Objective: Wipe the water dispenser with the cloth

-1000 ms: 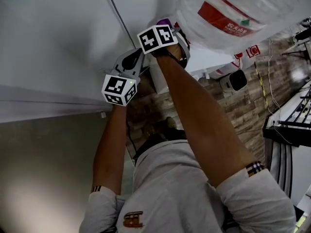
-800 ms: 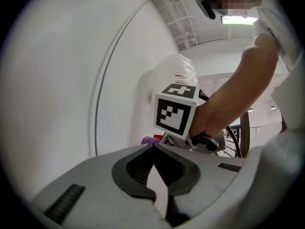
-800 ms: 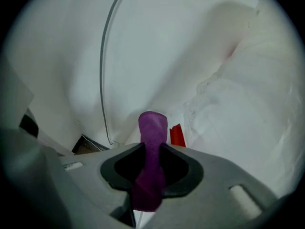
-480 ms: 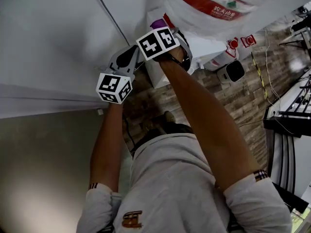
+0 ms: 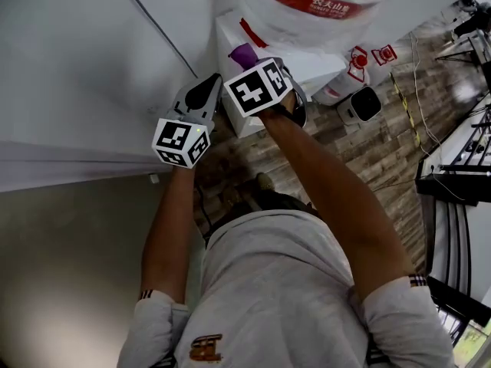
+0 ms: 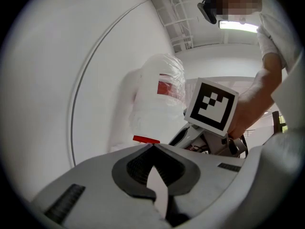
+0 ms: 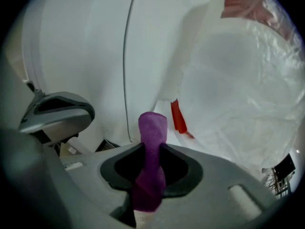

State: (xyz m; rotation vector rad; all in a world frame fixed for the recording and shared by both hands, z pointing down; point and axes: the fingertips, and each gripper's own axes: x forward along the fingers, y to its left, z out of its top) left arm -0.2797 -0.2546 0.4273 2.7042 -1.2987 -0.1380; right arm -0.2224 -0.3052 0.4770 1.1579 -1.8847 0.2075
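Cloth (image 7: 152, 128), purple and bunched into a strip, was clamped between the jaws of the right gripper (image 7: 152, 146), its free end raised close to the white water dispenser (image 5: 318, 66) beside the red stripe, though contact could not be confirmed. The plastic-wrapped bottle (image 5: 307, 6) was seen seated on top of the dispenser, just above the cloth. The left gripper (image 6: 153, 146) was held beside the right one, its jaws pressed together with nothing gripped between them.
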